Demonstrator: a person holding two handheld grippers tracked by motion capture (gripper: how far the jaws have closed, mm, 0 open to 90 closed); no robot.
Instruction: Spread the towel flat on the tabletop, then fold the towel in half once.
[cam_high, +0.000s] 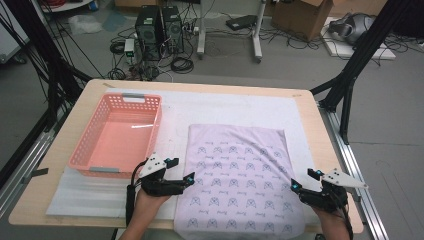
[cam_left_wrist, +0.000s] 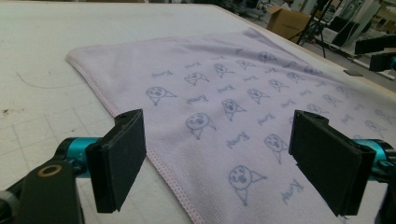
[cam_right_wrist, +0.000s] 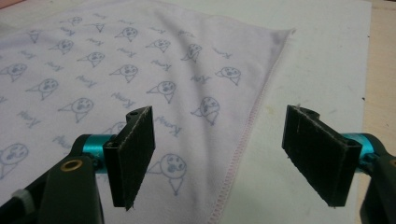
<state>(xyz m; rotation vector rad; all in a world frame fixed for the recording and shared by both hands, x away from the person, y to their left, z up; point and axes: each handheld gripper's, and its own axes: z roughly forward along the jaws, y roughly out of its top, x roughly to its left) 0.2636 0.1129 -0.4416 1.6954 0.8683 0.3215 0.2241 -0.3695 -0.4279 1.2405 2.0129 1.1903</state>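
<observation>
On the lilac cloth (cam_left_wrist: 224, 88) under my fingers, a small cursive word repeats between printed faces; I cannot make it out.

One pale lilac cloth printed with small cat faces (cam_high: 240, 180) lies on the wooden desk (cam_high: 307, 107), beside one empty pink plastic basket (cam_high: 117, 135). Two hand-held grippers are there: left (cam_high: 181, 170), right (cam_high: 303, 180).

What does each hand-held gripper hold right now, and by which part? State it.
Nothing is held. The left hand-held gripper and right hand-held gripper are both open, one at each side edge of the lilac printed towel, which lies flat.
</observation>
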